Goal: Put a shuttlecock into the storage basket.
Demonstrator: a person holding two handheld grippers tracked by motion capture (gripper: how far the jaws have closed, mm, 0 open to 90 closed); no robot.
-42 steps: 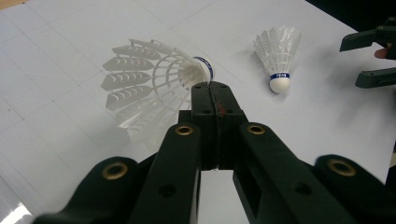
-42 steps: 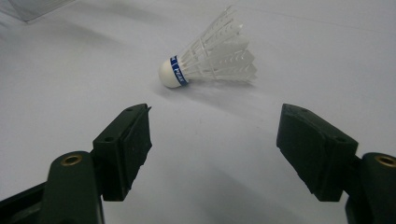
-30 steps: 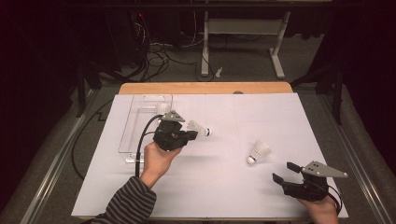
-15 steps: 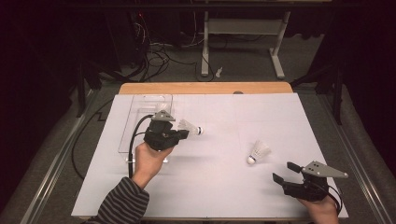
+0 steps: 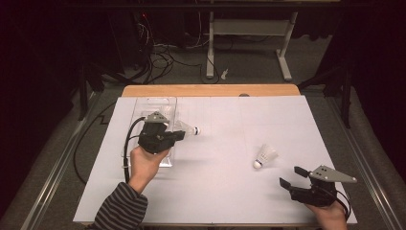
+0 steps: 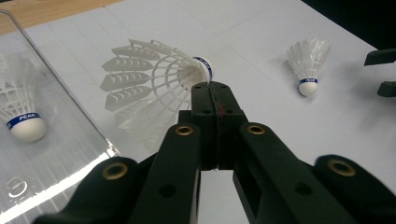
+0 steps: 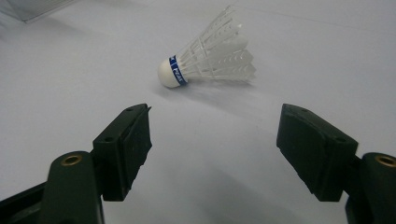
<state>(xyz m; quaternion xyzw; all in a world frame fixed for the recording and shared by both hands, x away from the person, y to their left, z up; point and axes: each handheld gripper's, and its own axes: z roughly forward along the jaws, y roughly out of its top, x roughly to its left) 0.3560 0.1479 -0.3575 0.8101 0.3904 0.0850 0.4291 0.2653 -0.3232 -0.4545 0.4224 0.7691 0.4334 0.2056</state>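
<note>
Left gripper [image 6: 212, 93] clenched on shuttlecock skirt [image 6: 149, 88], just beside clear tray [image 6: 60, 154]. Risk: thin plastic feathers slipping free short of tray. Right gripper [image 7: 212, 140] released.

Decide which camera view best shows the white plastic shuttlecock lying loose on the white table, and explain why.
The right gripper view: the white plastic shuttlecock lies on its side close ahead of the open right tool, its blue band and skirt ribs sharp. The high view shows it small; the left gripper view shows it farther off, near the right edge.
</note>
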